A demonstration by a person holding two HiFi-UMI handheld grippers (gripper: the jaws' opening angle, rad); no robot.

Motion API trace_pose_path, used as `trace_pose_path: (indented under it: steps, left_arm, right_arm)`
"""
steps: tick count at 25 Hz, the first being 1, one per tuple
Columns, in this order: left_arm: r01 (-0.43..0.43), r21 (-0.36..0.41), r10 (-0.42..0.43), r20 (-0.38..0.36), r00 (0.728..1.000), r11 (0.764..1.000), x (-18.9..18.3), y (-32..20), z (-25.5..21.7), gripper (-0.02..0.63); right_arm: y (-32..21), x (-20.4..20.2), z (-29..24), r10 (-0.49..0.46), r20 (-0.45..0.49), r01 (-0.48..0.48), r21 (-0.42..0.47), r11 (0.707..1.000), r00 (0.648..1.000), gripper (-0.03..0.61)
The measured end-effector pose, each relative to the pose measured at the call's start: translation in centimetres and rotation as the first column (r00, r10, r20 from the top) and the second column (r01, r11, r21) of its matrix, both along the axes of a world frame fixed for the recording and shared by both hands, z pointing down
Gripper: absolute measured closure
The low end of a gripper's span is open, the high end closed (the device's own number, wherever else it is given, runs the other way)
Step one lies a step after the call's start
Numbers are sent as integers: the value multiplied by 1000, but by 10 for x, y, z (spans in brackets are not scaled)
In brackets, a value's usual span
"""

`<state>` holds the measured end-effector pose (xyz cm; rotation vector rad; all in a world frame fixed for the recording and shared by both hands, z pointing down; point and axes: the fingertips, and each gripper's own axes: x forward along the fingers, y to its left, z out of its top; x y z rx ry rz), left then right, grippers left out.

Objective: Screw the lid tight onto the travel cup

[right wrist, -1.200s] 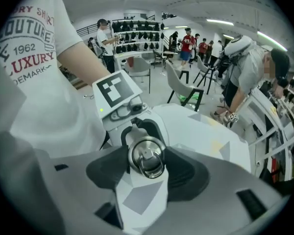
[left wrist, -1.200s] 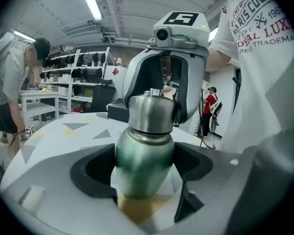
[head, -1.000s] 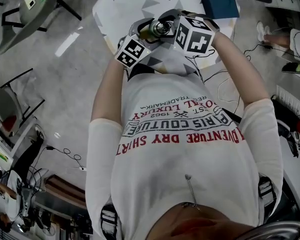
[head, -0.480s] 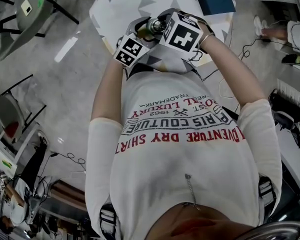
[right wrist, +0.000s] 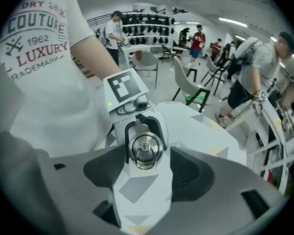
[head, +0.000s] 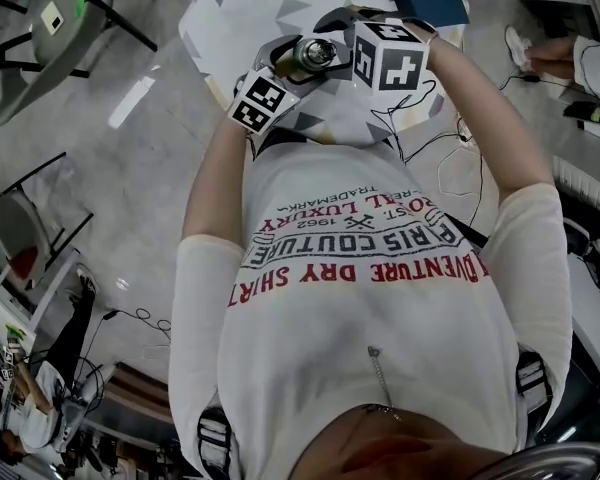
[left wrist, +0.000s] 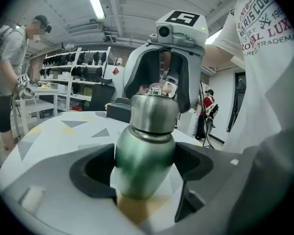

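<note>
Green metallic travel cup (left wrist: 144,155), round-shouldered, clamped in left tongs (left wrist: 146,169); ringed steel lid (right wrist: 145,151) between parted, just-opening right tongs (right wrist: 149,175).

The travel cup (left wrist: 144,160) is satin green metal, its lid (left wrist: 154,112) brushed steel.

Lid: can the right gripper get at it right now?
Probably yes. The right gripper hangs over the lid. Its jaws have just been opening and stand either side of it, nothing else between. The left gripper clamps the cup lower down.
</note>
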<state>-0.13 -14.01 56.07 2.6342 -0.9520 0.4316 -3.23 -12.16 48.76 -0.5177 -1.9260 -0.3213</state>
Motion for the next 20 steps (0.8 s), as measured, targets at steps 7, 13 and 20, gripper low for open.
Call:
trace_pose_path:
  steps: [7,13,20]
  left_arm:
    - [-3,-3,3,0,1000,1000,0,0,-3,238]
    - [-2,-6,2,-1,1000,1000,0,0,-3,237]
    - [0,-4,0,-2,1000,1000,-1,1,-1,236]
  right_arm:
    - [7,2,5,-191,-98,184,-78,980,977,304]
    - [8,-2,6,-182,-112,174,-84,981,977,341]
    - [7,-3,9,40,-98,-44,-42,998,994,342]
